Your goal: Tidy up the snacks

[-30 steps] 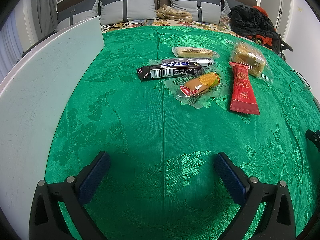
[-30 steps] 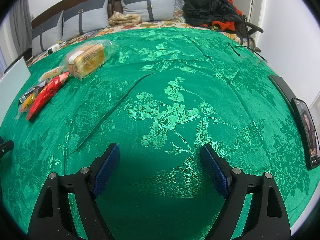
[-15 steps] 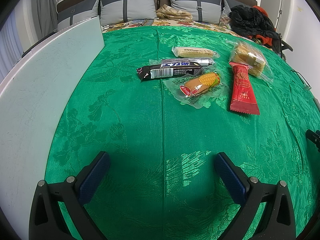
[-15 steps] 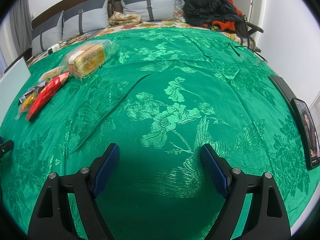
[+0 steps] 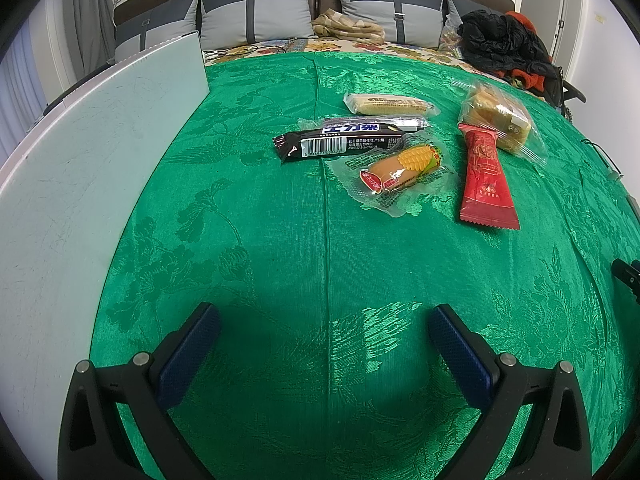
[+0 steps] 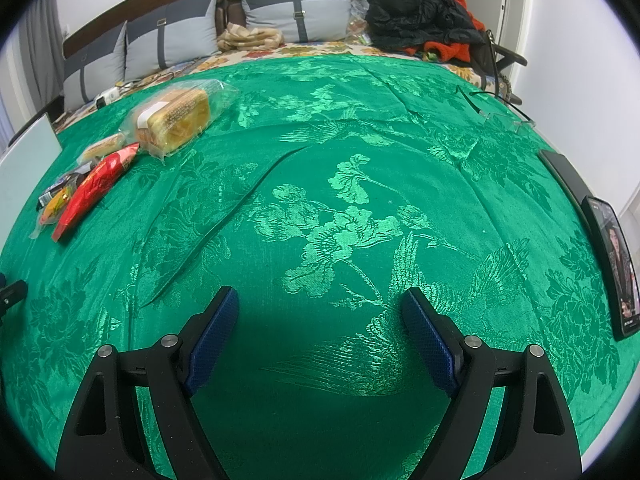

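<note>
Several snacks lie on the green cloth ahead of my left gripper (image 5: 324, 316), which is open and empty. They are a black bar (image 5: 336, 144), a corn sausage in clear wrap (image 5: 400, 168), a red packet (image 5: 486, 180), a yellow cake bar (image 5: 388, 104) and a bagged bread (image 5: 500, 118). My right gripper (image 6: 320, 300) is open and empty over bare cloth. In the right wrist view the bagged bread (image 6: 176, 118) and the red packet (image 6: 94, 188) lie far to the left.
A white board (image 5: 80, 168) lies along the cloth's left side. Pillows (image 5: 256, 8) and a heap of dark clothes (image 5: 500, 44) are at the back. A phone (image 6: 618, 272) and glasses (image 6: 500, 114) lie at the right edge.
</note>
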Tool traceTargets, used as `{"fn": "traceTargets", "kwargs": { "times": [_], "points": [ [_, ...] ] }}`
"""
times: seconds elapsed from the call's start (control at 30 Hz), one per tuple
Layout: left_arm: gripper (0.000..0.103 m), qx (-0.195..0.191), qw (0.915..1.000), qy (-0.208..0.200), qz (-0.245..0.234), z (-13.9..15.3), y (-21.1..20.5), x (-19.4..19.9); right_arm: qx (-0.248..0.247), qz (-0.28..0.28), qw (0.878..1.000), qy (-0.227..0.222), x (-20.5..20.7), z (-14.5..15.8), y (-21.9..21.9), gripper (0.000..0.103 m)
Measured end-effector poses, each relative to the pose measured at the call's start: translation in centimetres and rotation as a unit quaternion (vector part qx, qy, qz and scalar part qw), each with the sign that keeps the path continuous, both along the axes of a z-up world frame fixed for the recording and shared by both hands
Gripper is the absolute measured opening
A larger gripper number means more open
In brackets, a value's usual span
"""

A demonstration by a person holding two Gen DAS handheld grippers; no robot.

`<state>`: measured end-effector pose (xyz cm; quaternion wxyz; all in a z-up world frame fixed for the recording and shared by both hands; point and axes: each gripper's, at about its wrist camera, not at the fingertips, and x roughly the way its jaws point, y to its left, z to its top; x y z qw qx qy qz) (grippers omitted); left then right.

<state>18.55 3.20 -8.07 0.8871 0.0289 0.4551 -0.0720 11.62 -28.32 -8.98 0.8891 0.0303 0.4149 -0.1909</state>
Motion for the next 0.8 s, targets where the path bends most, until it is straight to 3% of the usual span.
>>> {"fn": "traceTargets", "kwargs": {
  "times": [0.4,0.5,0.57,0.7,0.8],
  "points": [
    [0.103,0.001,1.0,0.0,0.0,0.1,-0.1,-0.1,0.0,0.0,1.0,0.0,0.0,0.0,0.0,0.087],
    [0.103,0.005,0.9995,0.025,-0.021,0.4,-0.1,0.3,0.0,0.0,1.0,0.0,0.0,0.0,0.0,0.087],
    [0.103,-0.003,0.9983,0.043,-0.04,1.0,0.0,1.6,0.0,0.0,1.0,0.0,0.0,0.0,0.0,0.087],
    [0.103,0.003,0.9978,0.02,-0.063,4.0,-0.3,5.1,0.0,0.0,1.0,0.0,0.0,0.0,0.0,0.087],
    [0.103,-0.021,0.9962,0.041,-0.074,5.2,-0.6,9.3,0.0,0.0,1.0,0.0,0.0,0.0,0.0,0.087]
  ]
}}
